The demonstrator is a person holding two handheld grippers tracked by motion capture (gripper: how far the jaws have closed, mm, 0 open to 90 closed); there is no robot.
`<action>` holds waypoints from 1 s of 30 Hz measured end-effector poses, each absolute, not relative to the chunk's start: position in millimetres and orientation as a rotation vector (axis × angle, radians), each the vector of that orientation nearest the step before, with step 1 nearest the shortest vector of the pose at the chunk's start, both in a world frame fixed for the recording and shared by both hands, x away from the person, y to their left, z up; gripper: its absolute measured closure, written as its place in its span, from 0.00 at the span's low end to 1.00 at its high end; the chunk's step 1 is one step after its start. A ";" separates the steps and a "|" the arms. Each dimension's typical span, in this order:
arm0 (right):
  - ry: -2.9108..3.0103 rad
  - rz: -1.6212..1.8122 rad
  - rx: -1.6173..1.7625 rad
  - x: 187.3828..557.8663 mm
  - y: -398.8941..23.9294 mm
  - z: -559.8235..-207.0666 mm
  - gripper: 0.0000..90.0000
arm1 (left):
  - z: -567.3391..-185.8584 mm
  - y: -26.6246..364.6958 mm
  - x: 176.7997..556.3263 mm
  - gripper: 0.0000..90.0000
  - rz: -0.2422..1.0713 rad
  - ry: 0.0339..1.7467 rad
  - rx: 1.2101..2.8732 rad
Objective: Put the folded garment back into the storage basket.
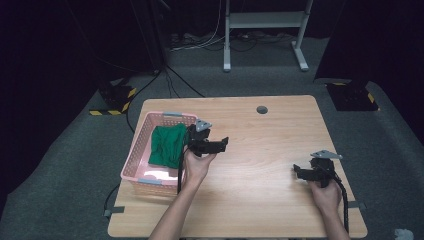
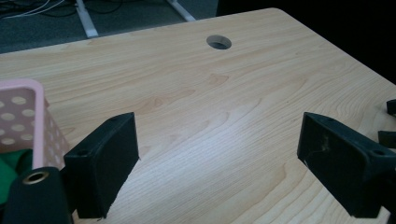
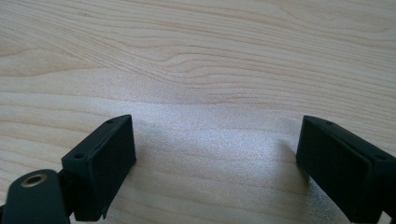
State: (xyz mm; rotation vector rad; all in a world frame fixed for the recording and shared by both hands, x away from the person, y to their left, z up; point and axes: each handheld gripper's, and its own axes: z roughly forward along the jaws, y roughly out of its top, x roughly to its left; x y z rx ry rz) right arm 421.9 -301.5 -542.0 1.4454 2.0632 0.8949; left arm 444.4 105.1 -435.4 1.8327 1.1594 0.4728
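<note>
Pink plastic and green cloth tell most of it from the high view: the green cloth (image 1: 167, 145) lies bunched inside the pink basket (image 1: 145, 170) at the table's left edge, and my left gripper (image 1: 224, 142) hangs just beside the basket's near wall, jaws pointing away from it across the bare wooden table (image 1: 270, 200). Nothing sits between those jaws, so I judge the cloth is already where it belongs and the hand is free. My right gripper (image 1: 296, 170) rests low over the right part of the table, well apart from the basket, probably parked there to keep out of the way. In the left gripper view my two black jaws stand spread wide over bare wood; the basket's dotted pink corner (image 2: 25, 116) sits just outside my left jaw with a sliver of the green cloth (image 2: 11, 172) below it, and the round hole (image 2: 218, 42) in the tabletop lies far ahead between the jaws. A couple of dark shapes at the right edge may be the other gripper's tips, though they are too cropped to be sure. In the right gripper view my jaws are likewise spread wide, with nothing but pale wood grain between and beyond them.
</note>
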 end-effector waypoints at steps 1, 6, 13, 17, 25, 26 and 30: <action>2.063 0.895 1.445 421.9 -301.6 -542.0 0.13 | -436.2 103.5 444.5 0.14 0.468 1.159 1.833; 2.064 0.894 1.444 421.8 -301.6 -542.0 0.13 | -440.9 94.9 443.3 0.14 0.469 1.143 1.853; 2.065 0.894 1.444 421.8 -301.6 -542.0 0.13 | -452.4 84.5 442.5 0.14 0.450 1.141 1.879; 2.065 0.895 1.443 421.8 -301.6 -542.0 0.13 | -457.4 80.1 440.2 0.15 0.454 1.135 1.873; 2.065 0.895 1.443 421.8 -301.6 -542.0 0.13 | -471.3 70.9 441.0 0.16 0.451 1.147 1.909; 2.065 0.895 1.444 421.8 -301.6 -542.0 0.13 | -473.0 70.4 441.2 0.16 0.452 1.147 1.913; 2.065 0.895 1.444 421.8 -301.5 -542.0 0.13 | -480.6 68.2 442.8 0.16 0.457 1.159 1.925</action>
